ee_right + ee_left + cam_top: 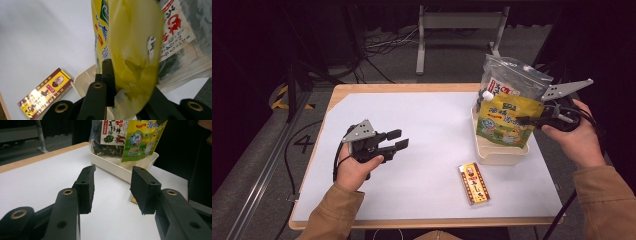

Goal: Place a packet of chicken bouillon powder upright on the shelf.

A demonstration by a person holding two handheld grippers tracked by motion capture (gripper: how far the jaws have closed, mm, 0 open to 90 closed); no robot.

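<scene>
Right gripper (523, 120) sits at the right side of the table (412, 150), jaws pinched on the yellow snack bag (507, 120), gripping its edge from the right. In the right gripper view the bag (130, 50) hangs close between the two black jaws, pads pressing its yellow film. The bag stands upright in the cream tray (499, 152), lower end inside the tray, front face toward the person. Behind it in the same tray, a clear bag with a red and white label (504, 77) stands taller, dark contents visible in the left gripper view (107, 142), touching or just behind the yellow one. Tray is on the right part of the white tabletop, near the far right edge. Left gripper (398, 139) is well apart on the left side, held low over the table, jaws spread part way with nothing between them; in the left gripper view the jaws frame bare white surface, pointing toward the tray (117, 168). A flat red and yellow packet (473, 183) lies on the table just in front of the tray, apart from it, seen too in the right gripper view (45, 93). Tan sleeves on both forearms.
</scene>
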